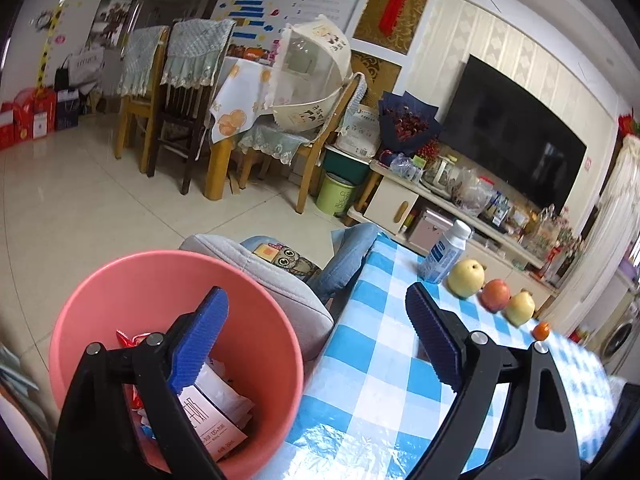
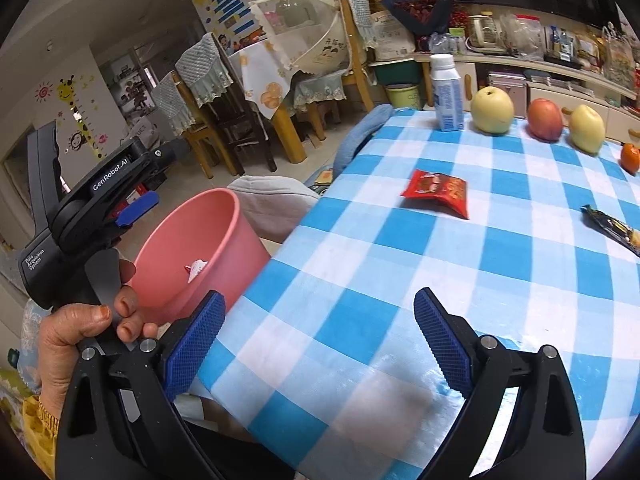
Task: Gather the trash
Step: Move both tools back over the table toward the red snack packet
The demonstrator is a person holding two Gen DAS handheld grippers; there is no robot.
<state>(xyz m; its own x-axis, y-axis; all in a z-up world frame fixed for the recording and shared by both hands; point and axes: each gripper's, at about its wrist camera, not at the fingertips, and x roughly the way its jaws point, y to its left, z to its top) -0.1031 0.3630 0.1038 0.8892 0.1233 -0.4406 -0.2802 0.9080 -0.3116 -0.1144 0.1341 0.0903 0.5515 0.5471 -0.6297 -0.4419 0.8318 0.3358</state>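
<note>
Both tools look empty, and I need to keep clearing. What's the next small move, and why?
Probably move the right tool, jaws open and empty, forward to the red snack packet on the checked tablecloth. It is the nearest wrapper; the pink bin already holds trash.

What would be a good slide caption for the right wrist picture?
Open right gripper faces a checkered table holding a red snack packet, beside a pink bin.

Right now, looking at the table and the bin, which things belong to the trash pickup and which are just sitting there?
Part of the job:
red snack wrapper
dark wrapper
pink bin, already holding wrappers

Just lying about:
bottle
yellow pear
red apple
second pear
small orange
</note>
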